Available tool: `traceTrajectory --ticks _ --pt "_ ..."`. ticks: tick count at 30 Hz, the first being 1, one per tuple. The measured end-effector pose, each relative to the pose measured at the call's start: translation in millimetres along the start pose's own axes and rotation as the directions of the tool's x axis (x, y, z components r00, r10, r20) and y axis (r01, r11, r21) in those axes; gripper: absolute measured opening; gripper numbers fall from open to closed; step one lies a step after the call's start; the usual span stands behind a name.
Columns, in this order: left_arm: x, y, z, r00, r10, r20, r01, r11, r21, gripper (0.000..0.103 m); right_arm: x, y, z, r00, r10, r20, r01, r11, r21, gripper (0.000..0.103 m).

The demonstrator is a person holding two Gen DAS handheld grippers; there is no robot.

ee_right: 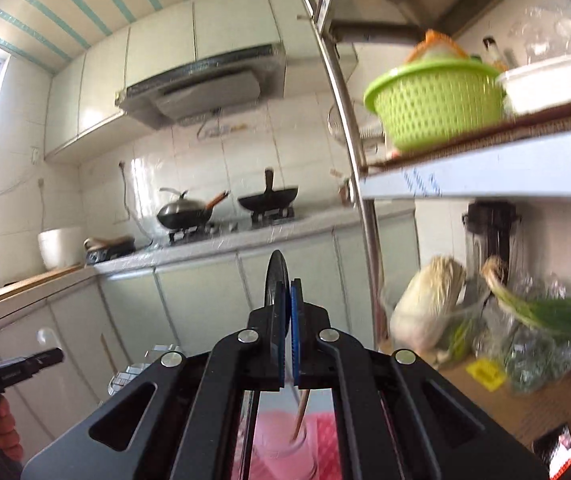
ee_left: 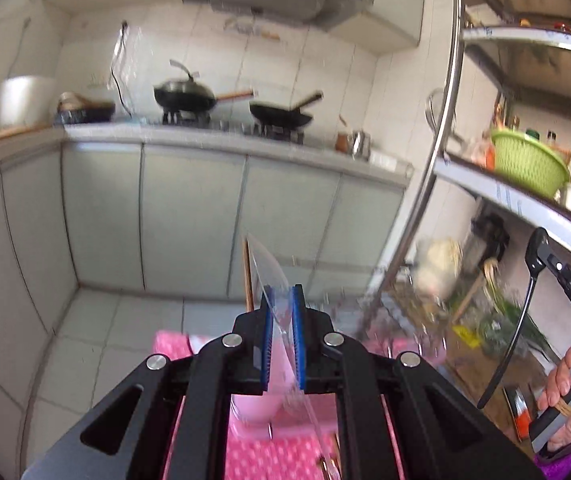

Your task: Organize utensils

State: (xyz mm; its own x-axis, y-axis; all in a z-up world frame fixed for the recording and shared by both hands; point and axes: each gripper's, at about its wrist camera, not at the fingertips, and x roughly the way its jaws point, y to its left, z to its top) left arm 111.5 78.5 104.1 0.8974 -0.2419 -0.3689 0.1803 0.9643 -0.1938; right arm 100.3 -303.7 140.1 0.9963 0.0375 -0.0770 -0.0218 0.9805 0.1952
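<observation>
With the left hand-held gripper (ee_left: 282, 309) pinching a clear plastic spoon (ee_left: 269, 268) and the right hand-held gripper (ee_right: 287, 304) clamped on a black utensil (ee_right: 277, 280), lower each steadily into the pink cup (ee_left: 259, 404) below them.

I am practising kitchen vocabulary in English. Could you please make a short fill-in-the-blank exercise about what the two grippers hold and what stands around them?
1. The left gripper is shut on a ____ plastic utensil.
2. The right gripper is shut on a thin utensil of ____ colour.
3. The basket on the metal shelf is ____.
4. Below the left gripper stands a ____ cup.

Missing words: clear; black; green; pink
</observation>
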Motion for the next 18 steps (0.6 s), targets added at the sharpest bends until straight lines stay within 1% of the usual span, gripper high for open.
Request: traceTrajectory --ticks 3,4,6,11,13,16,18 --pt "4 -4 17 0.996 0.022 0.081 -0.023 1.000 0.016 0.008 11 -2 8 0.998 -0.027 0.064 0.027 1.000 -0.012 0.003" --pt "8 -6 21 0.992 0.044 0.118 -0.049 0.998 0.035 0.008 17 -2 8 0.996 -0.038 0.076 0.040 0.999 -0.020 0.003" --pt "17 -8 25 0.985 0.087 0.150 -0.098 0.993 0.067 0.008 26 -2 7 0.995 -0.054 0.089 0.057 0.998 -0.033 0.003" --pt "47 -3 17 0.975 0.143 0.173 -0.155 0.986 0.058 0.008 44 2 -4 0.990 -0.061 0.130 0.071 0.995 -0.073 0.003" --pt "55 0 8 0.972 0.157 0.176 -0.169 0.984 0.061 0.008 50 4 -9 0.988 -0.052 0.144 0.066 0.993 -0.093 0.003" --pt "64 0 -10 0.960 0.195 0.202 -0.217 0.972 0.094 0.008 54 7 -19 0.985 -0.046 0.165 0.066 0.991 -0.120 0.002" --pt "69 -1 -22 0.956 0.209 0.206 -0.235 0.966 0.107 0.008 56 7 -27 0.985 -0.039 0.171 0.062 0.989 -0.132 0.003"
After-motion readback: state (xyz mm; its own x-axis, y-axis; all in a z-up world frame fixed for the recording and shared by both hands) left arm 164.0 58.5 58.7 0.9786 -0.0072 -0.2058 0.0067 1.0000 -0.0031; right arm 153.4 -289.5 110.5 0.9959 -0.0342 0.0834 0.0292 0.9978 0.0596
